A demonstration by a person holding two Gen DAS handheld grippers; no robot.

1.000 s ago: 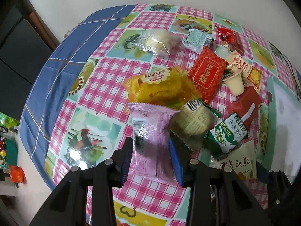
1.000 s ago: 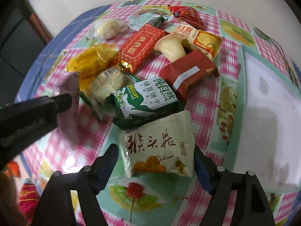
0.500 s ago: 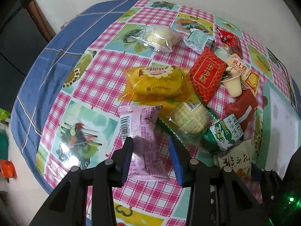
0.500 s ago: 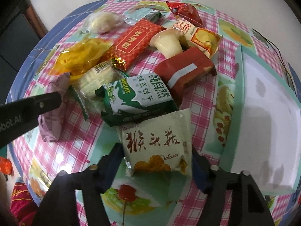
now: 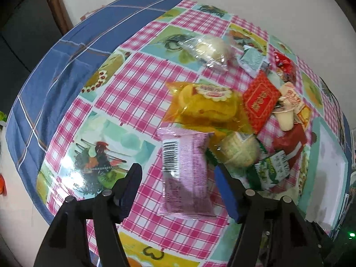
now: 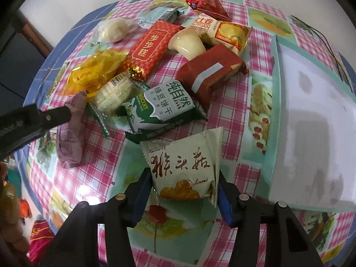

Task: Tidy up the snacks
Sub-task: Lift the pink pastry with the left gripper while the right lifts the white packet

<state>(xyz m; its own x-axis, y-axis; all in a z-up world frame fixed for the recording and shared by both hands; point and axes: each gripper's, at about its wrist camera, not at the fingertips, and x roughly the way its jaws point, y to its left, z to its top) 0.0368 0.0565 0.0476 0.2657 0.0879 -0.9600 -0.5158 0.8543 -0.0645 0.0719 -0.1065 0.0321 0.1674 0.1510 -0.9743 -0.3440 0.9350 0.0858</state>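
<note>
Now the pink snack packet (image 5: pixel 185 173) lies flat on the checkered tablecloth (image 5: pixel 138 93), barcode side up, between the two fingers of my left gripper (image 5: pixel 178 189); the fingers stand wide apart and neither one touches the wrapper, so this gripper holds nothing. In the right wrist view I see the same packet (image 6: pixel 71 138) from the side, with one black finger (image 6: pixel 35 120) of the left gripper across its upper end (whether they touch there I cannot tell). My right gripper (image 6: pixel 182 191) is closed on the cream packet with brown Chinese writing (image 6: pixel 184 166): both blue pads press against its lower edges, and its upper corner stands up a little. Just behind this packet lies the green and white biscuit pack (image 6: pixel 160 109), and its lower edge touches the cream one. Beside the biscuit pack is a round pale cake in clear wrap (image 6: pixel 113 95), partly under a yellow wrapped cake (image 6: pixel 93 75). Further back I see the red packet with gold letters (image 6: pixel 151 46), the dark red packet with a white stripe (image 6: pixel 211 71), a small jelly cup (image 6: pixel 187 44) lying on its side, an orange and white packet (image 6: pixel 227 33), a small red bag (image 6: pixel 207 6) and a clear wrapped bun (image 6: pixel 111 31). To the right, well apart from the heap, stands a white box with a mint green edge (image 6: pixel 311 120).
</note>
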